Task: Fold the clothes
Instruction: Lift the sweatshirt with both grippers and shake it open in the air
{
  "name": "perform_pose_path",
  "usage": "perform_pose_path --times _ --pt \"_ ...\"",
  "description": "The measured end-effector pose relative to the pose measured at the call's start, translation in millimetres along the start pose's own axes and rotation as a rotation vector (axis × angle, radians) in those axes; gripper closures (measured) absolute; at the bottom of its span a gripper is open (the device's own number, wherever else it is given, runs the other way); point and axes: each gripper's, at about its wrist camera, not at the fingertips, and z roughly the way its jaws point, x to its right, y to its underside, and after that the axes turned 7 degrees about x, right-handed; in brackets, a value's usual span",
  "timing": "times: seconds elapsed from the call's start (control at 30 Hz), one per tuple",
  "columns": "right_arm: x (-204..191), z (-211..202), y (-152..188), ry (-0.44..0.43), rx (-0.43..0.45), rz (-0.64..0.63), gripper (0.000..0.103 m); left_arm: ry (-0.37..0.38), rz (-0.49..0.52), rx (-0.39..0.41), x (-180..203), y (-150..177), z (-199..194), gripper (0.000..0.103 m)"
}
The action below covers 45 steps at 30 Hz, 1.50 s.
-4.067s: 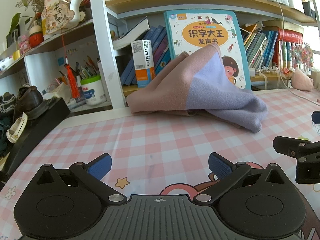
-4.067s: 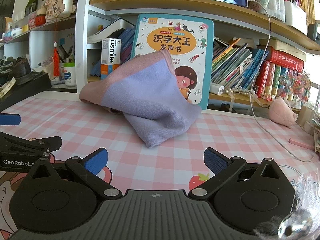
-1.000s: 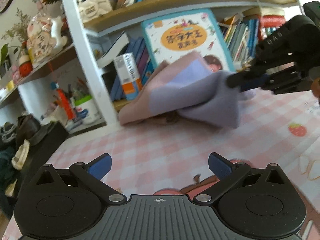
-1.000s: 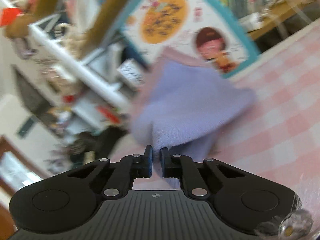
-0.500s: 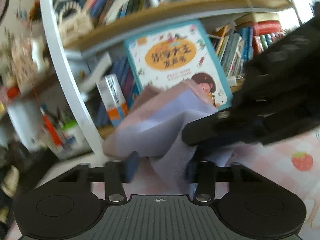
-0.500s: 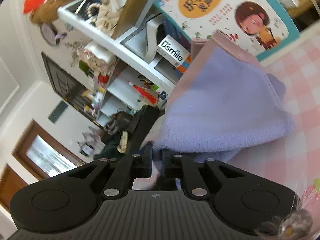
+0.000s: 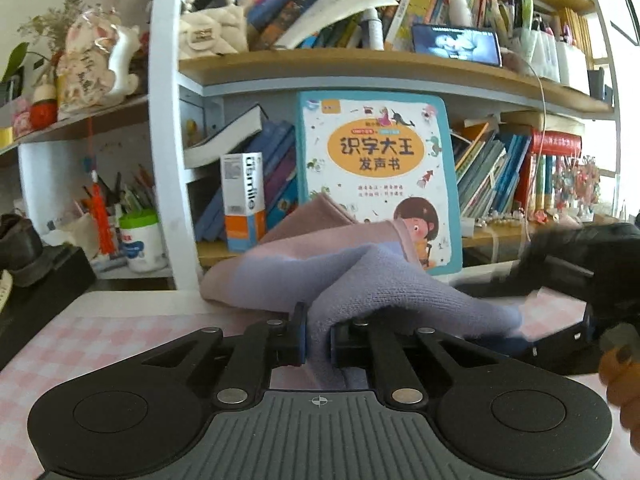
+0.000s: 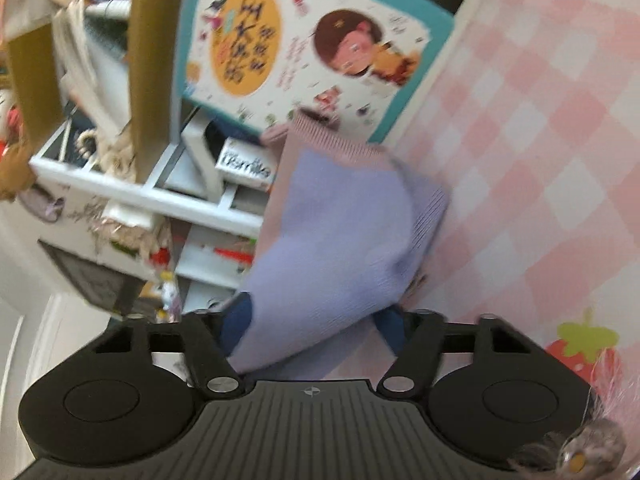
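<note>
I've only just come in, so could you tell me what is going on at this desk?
A person is handling a pink and lilac knitted garment with two hand-held tongs on a pink checked tabletop. The left tongs have just been closing and now pinch a fold of lilac fabric. The right tongs stand apart, with cloth lying between them. The garment is still bunched, not folded.

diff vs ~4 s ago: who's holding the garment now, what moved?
Left claw, then open and clear, has just closed on a lilac fold of the pink-and-lilac knit garment. Right claw had clamped it a second ago; now its jaws stand apart with cloth between. The garment's near end is pulled forward. The picture book is unmoved.
</note>
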Motion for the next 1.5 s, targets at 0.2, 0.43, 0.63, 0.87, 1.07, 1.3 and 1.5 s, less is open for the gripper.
perform_pose_path --times 0.2,0.43,0.63,0.87,1.07,1.3,1.5 --pt "-30.6 -20.1 2.8 -0.065 0.06 -0.15 0.091 0.01 0.005 0.015 -3.2 -2.0 -25.1 0.094" --pt "-133.9 -111.9 1.7 -0.325 0.359 -0.432 0.092 0.252 0.005 0.29 8.4 -66.6 -97.3 0.095" --pt "-235.8 -180.3 18.5 -0.51 0.538 -0.75 0.092 0.593 -0.116 0.54 -7.0 -100.7 -163.2 0.094" --pt "-242.4 -132.9 28.7 -0.368 0.429 -0.864 0.092 0.653 -0.245 0.289 -34.2 -66.8 -133.1 0.094" --pt "-152.2 -4.5 33.7 -0.096 0.126 -0.713 0.092 0.41 -0.234 -0.094 -60.5 8.3 -74.9 0.094" --pt "-120.7 94.4 58.4 0.077 -0.047 -0.82 0.092 0.25 -0.222 -0.154 -82.9 30.8 -57.2 0.089" --pt "-107.1 144.7 57.2 0.222 -0.127 -0.867 0.085 0.177 -0.22 -0.098 -93.4 27.3 -58.6 0.085"
